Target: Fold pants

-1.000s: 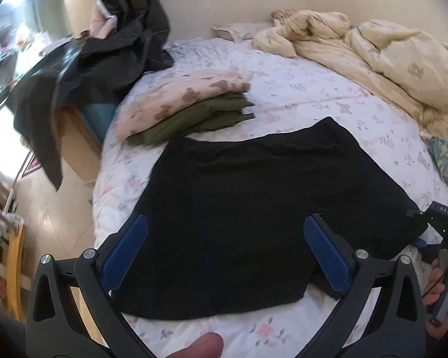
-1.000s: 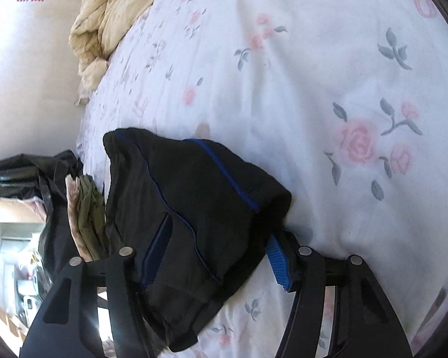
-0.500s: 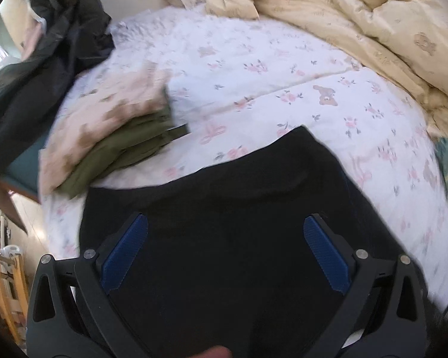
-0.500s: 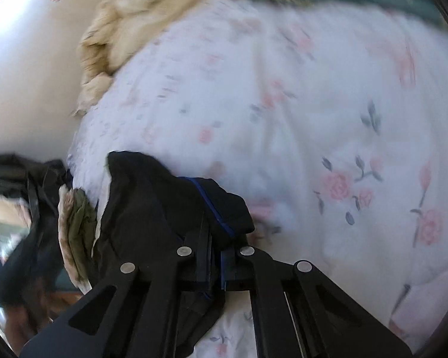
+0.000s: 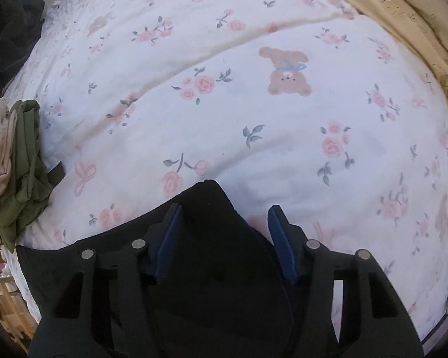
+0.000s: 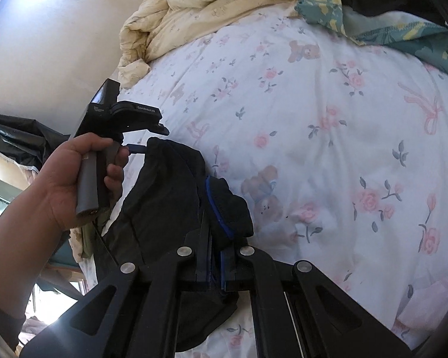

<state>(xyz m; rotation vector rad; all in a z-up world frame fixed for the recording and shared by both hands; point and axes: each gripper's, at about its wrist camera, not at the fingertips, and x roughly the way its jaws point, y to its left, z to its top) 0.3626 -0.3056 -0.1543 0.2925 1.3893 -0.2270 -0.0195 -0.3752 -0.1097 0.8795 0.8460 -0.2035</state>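
Note:
The black pants [image 5: 206,268] with blue piping lie on the floral bed sheet [image 5: 254,119]. In the left wrist view, my left gripper [image 5: 224,232] has its blue pads on either side of a raised corner of the pants, with gaps beside the cloth. In the right wrist view, my right gripper [image 6: 213,256] is shut on a bunched edge of the pants [image 6: 170,197] and lifts it off the sheet. The left gripper [image 6: 140,137] shows there too, held by a hand at the pants' far edge.
A folded olive garment [image 5: 24,164] on a beige one lies at the bed's left edge. A cream duvet [image 6: 194,6] is heaped at the head of the bed. A teal patterned cloth [image 6: 373,18] lies at the right. A black coat [image 6: 12,140] hangs beyond the bed.
My right gripper shut on the pants' edge and lifted it. My left gripper moved forward over the pants to their far corner and its jaws narrowed around the cloth.

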